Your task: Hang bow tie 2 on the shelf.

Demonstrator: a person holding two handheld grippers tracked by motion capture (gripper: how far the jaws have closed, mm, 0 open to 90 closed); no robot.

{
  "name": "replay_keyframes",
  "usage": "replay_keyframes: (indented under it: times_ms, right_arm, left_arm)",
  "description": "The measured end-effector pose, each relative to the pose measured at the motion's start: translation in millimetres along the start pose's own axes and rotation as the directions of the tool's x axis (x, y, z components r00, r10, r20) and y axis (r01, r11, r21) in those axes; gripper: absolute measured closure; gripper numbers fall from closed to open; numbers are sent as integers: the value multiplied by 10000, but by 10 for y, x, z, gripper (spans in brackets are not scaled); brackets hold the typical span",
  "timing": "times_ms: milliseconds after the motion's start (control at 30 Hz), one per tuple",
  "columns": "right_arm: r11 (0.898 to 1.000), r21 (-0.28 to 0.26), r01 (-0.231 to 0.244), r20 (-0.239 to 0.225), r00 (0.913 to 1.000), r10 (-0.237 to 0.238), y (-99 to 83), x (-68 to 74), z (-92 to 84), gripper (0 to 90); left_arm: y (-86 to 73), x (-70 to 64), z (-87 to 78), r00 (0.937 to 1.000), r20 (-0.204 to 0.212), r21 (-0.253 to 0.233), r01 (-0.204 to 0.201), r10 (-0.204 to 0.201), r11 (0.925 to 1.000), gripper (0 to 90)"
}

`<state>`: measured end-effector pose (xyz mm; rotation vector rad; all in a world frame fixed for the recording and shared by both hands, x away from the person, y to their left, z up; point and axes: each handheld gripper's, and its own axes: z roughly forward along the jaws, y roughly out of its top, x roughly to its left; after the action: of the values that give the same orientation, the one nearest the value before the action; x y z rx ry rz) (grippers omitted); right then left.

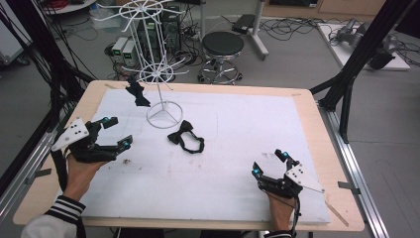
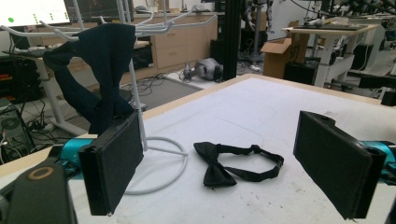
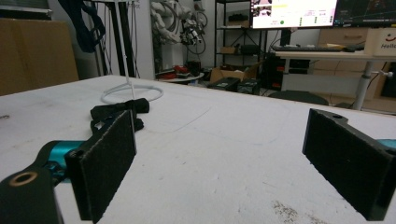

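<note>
While both hands rest low at the near edge of the desk [image 1: 307,106], the right claw [image 1: 270,163] sits at about five o'clock on the white sheet, its jaws spread wide with nothing between them; in the right gripper view the bare sheet runs ahead between its two black pads [image 3: 105,163]. At about nine o'clock the left claw [image 1: 118,133] hovers just over the sheet's left margin, likewise spread and holding nothing, pointing toward the middle of the desk. Ahead of it, near the centre of the sheet and slightly toward eleven o'clock, lies the black bow tie [image 1: 185,139], flat on the surface with its neck strap looped out to the right; in the left gripper view the same bow tie [image 2: 233,163] shows between the open jaws but well beyond them, touching neither pad. Just behind the tie, toward twelve o'clock, stands the white wire rack [image 1: 159,74], upright on its ring base, which rests on the sheet near the tie without touching it. On one of the rack's lower arms, at the eleven o'clock side, hangs a second dark tie [image 1: 137,93], draped and clear of the desk.
</note>
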<state>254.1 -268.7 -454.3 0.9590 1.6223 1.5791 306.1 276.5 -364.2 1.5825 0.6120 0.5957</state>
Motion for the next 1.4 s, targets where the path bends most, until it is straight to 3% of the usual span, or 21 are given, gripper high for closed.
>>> replay_keyframes:
  times_ms: [267, 567, 1200, 1400]
  right_arm:
    - [10000, -43, 53, 11, 10000, -52, 1, -6, 6, 90]
    - [10000, -17, 20, 20, 10000, -20, 0, -7, 2, 90]
    - [9999, -10, -127, 2, 9999, 127, 0, -5, -3, 90]
    - [9999, -3, -129, -5, 9999, 129, 0, -6, -5, 90]
  left_arm:
    - [45, -69, 120, 9994, 229, 439, -271, 261, 9987, 161]
    - [109, -174, 354, 9988, 217, 1207, -463, 440, 9916, 161]
    - [218, -317, 819, 9979, 175, 2553, -652, 629, 9647, 165]
    - [216, -366, 977, 9962, 417, 2929, -853, 764, 9523, 167]
